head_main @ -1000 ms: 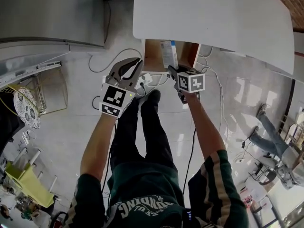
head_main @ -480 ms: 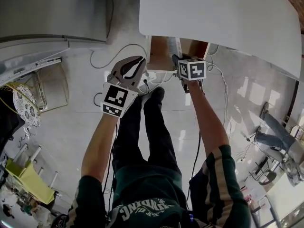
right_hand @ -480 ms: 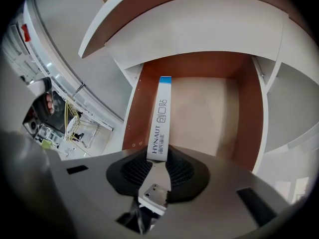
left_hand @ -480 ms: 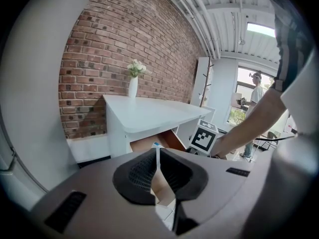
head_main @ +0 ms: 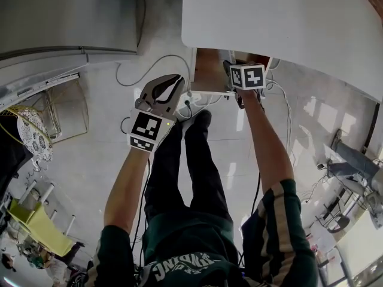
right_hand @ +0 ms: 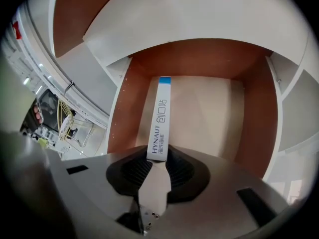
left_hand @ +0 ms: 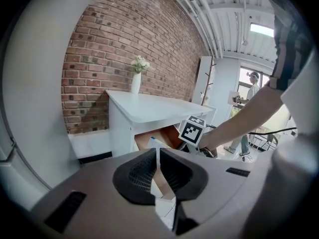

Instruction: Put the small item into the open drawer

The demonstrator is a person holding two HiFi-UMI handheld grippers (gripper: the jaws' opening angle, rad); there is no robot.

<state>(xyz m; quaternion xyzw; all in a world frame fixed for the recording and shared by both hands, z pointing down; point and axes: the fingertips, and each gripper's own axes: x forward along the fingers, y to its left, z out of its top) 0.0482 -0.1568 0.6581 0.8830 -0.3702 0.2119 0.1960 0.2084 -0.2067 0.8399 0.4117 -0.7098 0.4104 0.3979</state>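
The small item is a slim white box with a blue end, printed HYNAUT, and my right gripper is shut on its near end. The box hangs over the pale floor of the open brown drawer, pointing at the back wall. In the head view the right gripper reaches into the drawer under the white desk edge, and the box is hidden there. My left gripper is shut and empty, left of the drawer. In the left gripper view its jaws meet, with the drawer beyond them.
The white desk top overhangs the drawer. Cables and a power strip lie on the floor below it. A grey cabinet stands at the left. A white vase of flowers is on the desk by the brick wall.
My right gripper has carried the box forward and down into the drawer; the box, visible above the drawer a second ago, is now hidden in the head view. The left gripper sank slightly.
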